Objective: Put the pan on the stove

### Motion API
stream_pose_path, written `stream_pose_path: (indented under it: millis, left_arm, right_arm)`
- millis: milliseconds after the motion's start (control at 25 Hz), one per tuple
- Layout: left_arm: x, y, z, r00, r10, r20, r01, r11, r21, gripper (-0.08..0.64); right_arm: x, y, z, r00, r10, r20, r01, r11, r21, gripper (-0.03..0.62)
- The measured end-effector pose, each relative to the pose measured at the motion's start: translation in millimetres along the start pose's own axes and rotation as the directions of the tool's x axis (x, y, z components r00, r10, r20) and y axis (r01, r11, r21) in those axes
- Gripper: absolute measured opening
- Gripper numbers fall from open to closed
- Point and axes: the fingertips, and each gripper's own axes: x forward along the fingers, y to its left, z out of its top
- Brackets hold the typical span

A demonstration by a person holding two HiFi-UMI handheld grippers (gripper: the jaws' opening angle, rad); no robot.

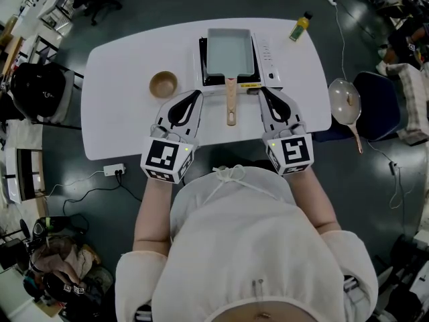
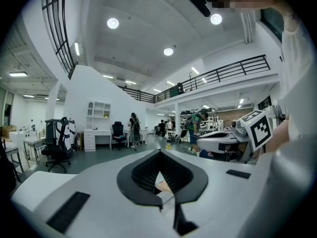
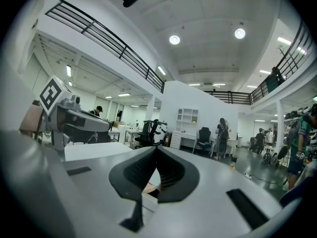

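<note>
1. My left gripper (image 1: 197, 93) is clenched. In the left gripper view its jaws (image 2: 159, 152) meet at the tips with nothing between them.
2. My right gripper (image 1: 262, 90) is clenched as well. In the right gripper view its tips (image 3: 157, 148) are together and empty.
3. The rectangular pan (image 1: 231, 52) already sits on the stove (image 1: 271, 62), at the 12 o'clock edge of the white table (image 1: 120, 119).
4. Its wooden handle (image 1: 231, 104) points to 6 o'clock, towards me, and lies between the two grippers without touching either.
5. From the pan, the left gripper is at 7 o'clock and the right at 5 o'clock.
6. A wooden bowl (image 1: 163, 84) stands at the pan's 8 o'clock, just beside the stove.
7. A small bottle (image 1: 301, 26) stands at the pan's 2 o'clock, near the table corner.
</note>
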Motion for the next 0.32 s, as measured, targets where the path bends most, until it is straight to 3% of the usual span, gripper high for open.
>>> stream_pose_path:
  millis: [320]
  left_arm:
    - [1.1,-2.5,0.7,1.000,-0.002,-0.003,0.002,1.000,0.002,0.020]
  right_arm:
    - [-2.0,-2.2,0.7,1.000,-0.006,-0.004,0.006,1.000,-0.002,0.002]
